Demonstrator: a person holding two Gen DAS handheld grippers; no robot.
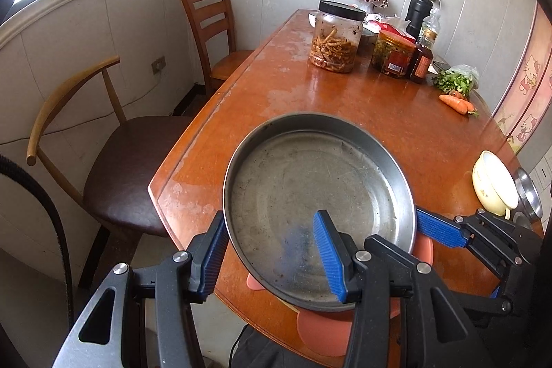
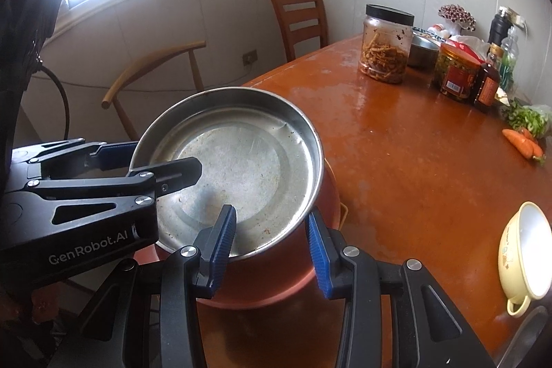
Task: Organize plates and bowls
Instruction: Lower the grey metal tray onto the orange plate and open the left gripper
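The left hand-held gripper (image 1: 272, 255) and right hand-held gripper (image 2: 272, 250) each pinch the rim of the steel pan (image 1: 317, 195), set on an orange bowl (image 2: 276, 281) near the tabletop (image 2: 414, 161) edge. An uneven release could tip it floorward.

Readable text: one brand name

"GenRobot.AI" is printed in pale letters on the black body of the left gripper (image 2: 165, 174), seen in the right wrist view. Cartoon cat figures are shown on the pink wall panel (image 1: 528, 81), without legible words. Red labels are carried by the jar (image 2: 457, 78) and the dark bottle (image 2: 486, 88) on the table (image 2: 414, 161), but their print is too small to be read.
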